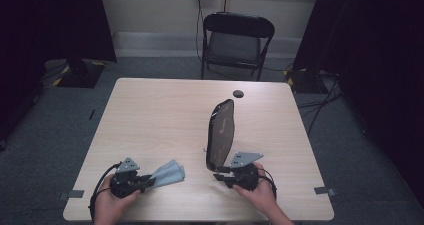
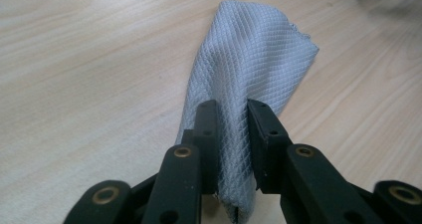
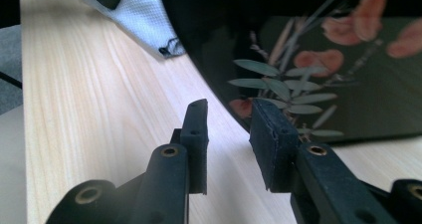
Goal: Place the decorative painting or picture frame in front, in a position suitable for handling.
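Both my grippers sit at the table's [image 1: 150,110] near edge: left gripper [image 2: 233,109] pinches the grey cloth [image 2: 254,50] lying flat, right gripper [image 3: 228,115] is slightly parted beside the upright black floral tray [image 1: 221,132], not gripping it.

High view: above near edge, facing forward-down over table [image 1: 150,115]. Gripper views: low, close along own jaws. Shared: cloth [image 2: 249,69], tabletop.
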### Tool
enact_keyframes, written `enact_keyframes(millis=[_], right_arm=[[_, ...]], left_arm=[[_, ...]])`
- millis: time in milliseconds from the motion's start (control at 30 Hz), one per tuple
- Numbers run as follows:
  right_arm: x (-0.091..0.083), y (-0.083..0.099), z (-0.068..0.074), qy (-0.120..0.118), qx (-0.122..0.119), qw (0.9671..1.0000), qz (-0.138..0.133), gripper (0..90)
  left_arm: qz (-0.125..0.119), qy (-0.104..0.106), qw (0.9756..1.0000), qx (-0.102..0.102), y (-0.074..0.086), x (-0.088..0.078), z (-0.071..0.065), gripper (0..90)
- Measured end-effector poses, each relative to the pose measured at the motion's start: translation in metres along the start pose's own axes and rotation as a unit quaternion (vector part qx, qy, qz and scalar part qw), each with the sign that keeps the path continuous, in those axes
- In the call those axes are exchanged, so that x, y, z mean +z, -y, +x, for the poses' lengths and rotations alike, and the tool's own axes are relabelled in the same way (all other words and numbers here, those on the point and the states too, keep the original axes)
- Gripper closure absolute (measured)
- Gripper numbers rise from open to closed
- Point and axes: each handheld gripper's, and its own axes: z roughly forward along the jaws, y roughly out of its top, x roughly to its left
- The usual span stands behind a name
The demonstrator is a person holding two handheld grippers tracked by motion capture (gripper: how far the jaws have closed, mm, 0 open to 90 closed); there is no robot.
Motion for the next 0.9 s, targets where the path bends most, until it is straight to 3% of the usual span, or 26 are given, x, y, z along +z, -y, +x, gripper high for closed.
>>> enact_keyframes(millis=[133, 267, 667, 900], right_arm=[[0.009, -0.005, 0.0, -0.011, 0.003, 0.9999, -0.003, 68.6], [0.018, -0.011, 0.002, -0.019, -0.012, 0.9998, -0.001, 65.3], [0.034, -0.021, -0.007, -0.017, -0.01, 0.9998, -0.007, 58.2], [0.023, -0.017, -0.008, -0.006, -0.014, 0.9999, -0.005, 55.8]], left_arm=[[0.002, 0.002, 1.0, 0.003, 0.003, -0.002, -0.004, 71.9], [0.004, 0.007, 1.0, 0.003, 0.006, -0.003, -0.008, 67.7], [-0.002, 0.008, 0.9999, 0.01, 0.011, -0.015, -0.015, 55.5], [-0.008, 0.022, 0.9985, 0.049, -0.002, -0.006, -0.021, 49.5]])
